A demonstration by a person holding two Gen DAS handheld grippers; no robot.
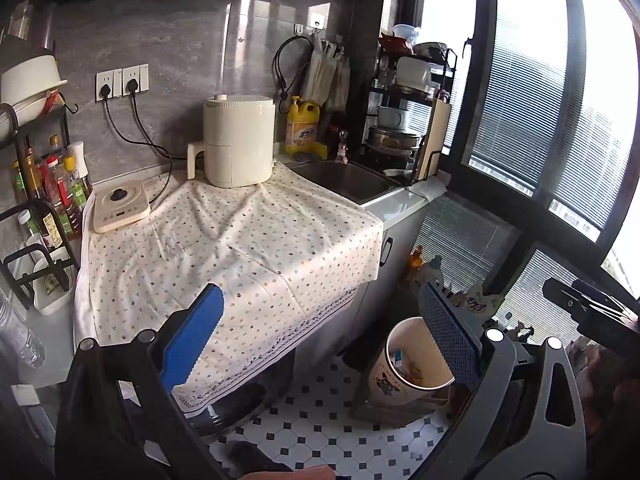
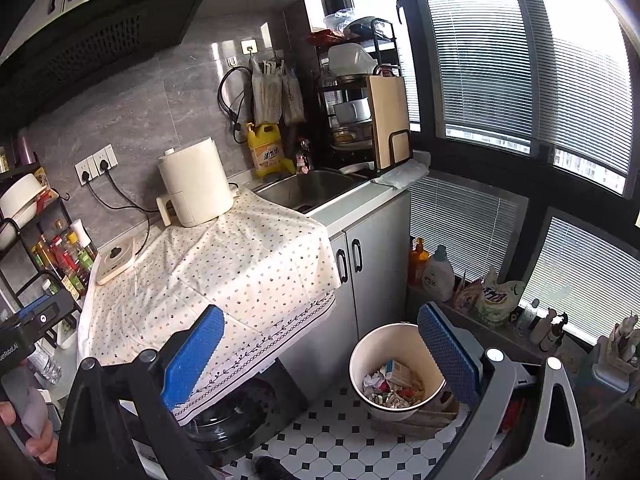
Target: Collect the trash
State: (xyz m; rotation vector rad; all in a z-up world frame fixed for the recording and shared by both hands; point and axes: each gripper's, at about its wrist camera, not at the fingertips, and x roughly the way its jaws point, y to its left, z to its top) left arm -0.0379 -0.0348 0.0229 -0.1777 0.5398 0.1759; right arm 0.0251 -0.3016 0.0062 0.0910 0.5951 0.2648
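Observation:
A white trash bin (image 2: pixel 384 360) stands on the tiled floor by the counter, holding crumpled paper and wrappers (image 2: pixel 390 386); it also shows in the left wrist view (image 1: pixel 404 364). My left gripper (image 1: pixel 320 332) is open and empty, held above the counter's front edge and the floor. My right gripper (image 2: pixel 320 344) is open and empty, with its right blue pad (image 2: pixel 448 356) over the bin's rim. The dotted cloth (image 1: pixel 224 240) on the counter bears no loose trash that I can see.
A cream air fryer (image 1: pixel 236 142) and an induction hob (image 1: pixel 120 206) sit on the cloth. Sauce bottles (image 1: pixel 60 192) stand left. A sink (image 1: pixel 344 178) and dish rack (image 1: pixel 404 120) are at the back. Detergent bottles (image 2: pixel 460 280) line the window sill.

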